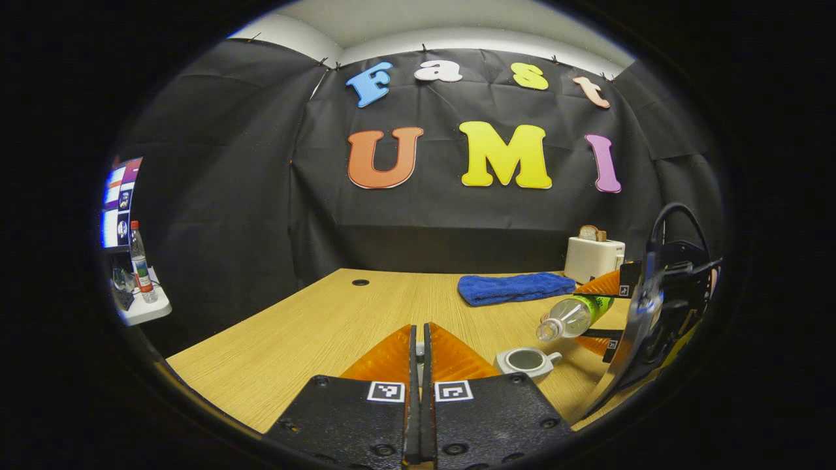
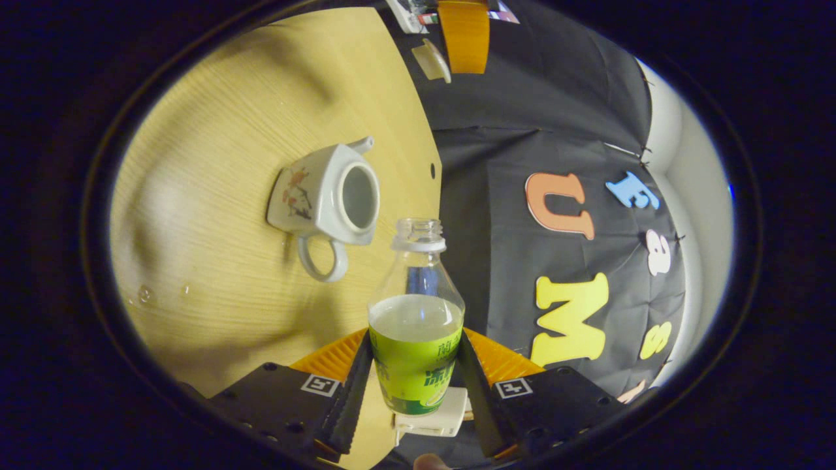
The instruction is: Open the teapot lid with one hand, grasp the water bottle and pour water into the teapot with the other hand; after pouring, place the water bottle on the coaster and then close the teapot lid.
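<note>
**Bottle tipped over the open teapot**

In the right gripper view, the right gripper (image 2: 414, 375) had its jaws clamped on the green-labelled body of the water bottle (image 2: 417, 326), one finger on each side. The bottle was uncapped and partly filled with clear water, its neck pointing toward the teapot (image 2: 326, 199). The teapot stood on the wooden desk (image 2: 215, 274) with its lid off, its round mouth open, its handle turned toward the camera and its spout on the far side.

In the left gripper view, the left gripper (image 1: 419, 356) had its jaws drawn narrow, nearly together, with a small pale thing pinched in the slit that I could not identify. To its right the bottle hung tilted, mouth downward, just above the open teapot. Farther back on the desk lay a folded blue towel (image 1: 513, 288), and beside it stood a white toaster (image 1: 593, 258) holding a slice of bread.
</note>
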Demonstrator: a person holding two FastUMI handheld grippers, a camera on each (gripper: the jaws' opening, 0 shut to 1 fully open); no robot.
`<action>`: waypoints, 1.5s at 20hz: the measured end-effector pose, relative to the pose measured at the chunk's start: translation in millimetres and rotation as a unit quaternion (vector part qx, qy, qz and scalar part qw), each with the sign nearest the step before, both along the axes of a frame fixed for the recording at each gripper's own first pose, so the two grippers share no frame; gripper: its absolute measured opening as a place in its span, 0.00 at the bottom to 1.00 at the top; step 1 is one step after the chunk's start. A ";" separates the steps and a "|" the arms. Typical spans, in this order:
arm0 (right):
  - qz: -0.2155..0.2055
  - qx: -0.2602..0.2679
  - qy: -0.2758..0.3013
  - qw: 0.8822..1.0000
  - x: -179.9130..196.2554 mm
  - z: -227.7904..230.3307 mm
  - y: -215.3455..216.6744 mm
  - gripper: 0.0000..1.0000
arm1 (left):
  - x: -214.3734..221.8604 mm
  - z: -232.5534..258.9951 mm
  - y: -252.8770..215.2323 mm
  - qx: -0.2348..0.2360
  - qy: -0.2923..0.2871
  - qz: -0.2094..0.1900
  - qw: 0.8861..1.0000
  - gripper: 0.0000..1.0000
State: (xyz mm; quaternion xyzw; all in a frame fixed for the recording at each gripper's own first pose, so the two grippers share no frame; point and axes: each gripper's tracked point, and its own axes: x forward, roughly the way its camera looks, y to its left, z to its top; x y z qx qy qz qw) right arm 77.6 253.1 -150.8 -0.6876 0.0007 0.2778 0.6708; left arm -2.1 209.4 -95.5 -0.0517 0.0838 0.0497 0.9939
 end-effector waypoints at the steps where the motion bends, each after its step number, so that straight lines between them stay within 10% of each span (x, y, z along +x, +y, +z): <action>1: 0.004 -0.007 -0.004 1.000 -2.0 1.2 0.0 0.72 | 0.5 -0.6 -0.3 0.001 0.001 0.000 1.000 0.02; 30: 0.075 -0.156 -0.108 0.979 5.2 20.9 16.7 0.72 | -1.3 -5.2 2.9 0.002 0.011 -0.004 1.000 0.02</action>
